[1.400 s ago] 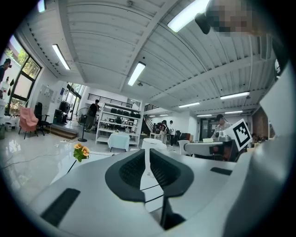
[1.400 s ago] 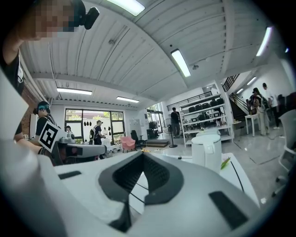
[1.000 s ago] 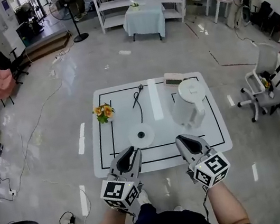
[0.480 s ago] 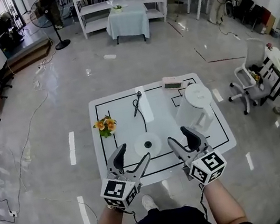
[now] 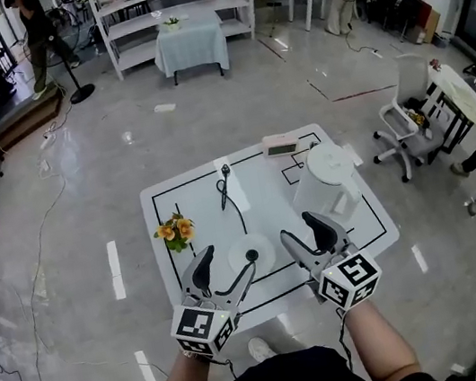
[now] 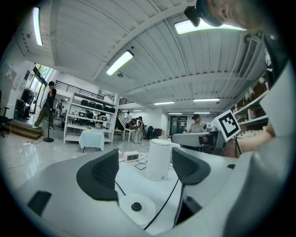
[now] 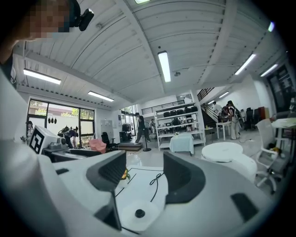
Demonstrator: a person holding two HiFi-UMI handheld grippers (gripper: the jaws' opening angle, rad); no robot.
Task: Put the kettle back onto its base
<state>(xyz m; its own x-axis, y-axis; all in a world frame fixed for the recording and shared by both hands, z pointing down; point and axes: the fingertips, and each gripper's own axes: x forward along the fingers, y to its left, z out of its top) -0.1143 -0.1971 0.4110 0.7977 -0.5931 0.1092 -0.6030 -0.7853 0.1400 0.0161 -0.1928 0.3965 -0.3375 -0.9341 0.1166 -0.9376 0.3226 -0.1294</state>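
The white kettle stands upright on the right half of the white table, apart from its round base near the front edge. A black cord runs back from the base. My left gripper hovers just left of the base, its jaws opening with nothing between them. My right gripper stands open and empty between base and kettle. The left gripper view looks over the base to the kettle. In the right gripper view the base lies low and the kettle at the right.
A small pot of orange flowers stands at the table's left, a small digital clock at its back. Black lines mark the tabletop. A white office chair stands right of the table. Shelves and a covered table are far behind.
Both grippers were shut a second ago and now stand open. Both hands have moved forward over the table's front edge, to either side of the base. The kettle has not moved.
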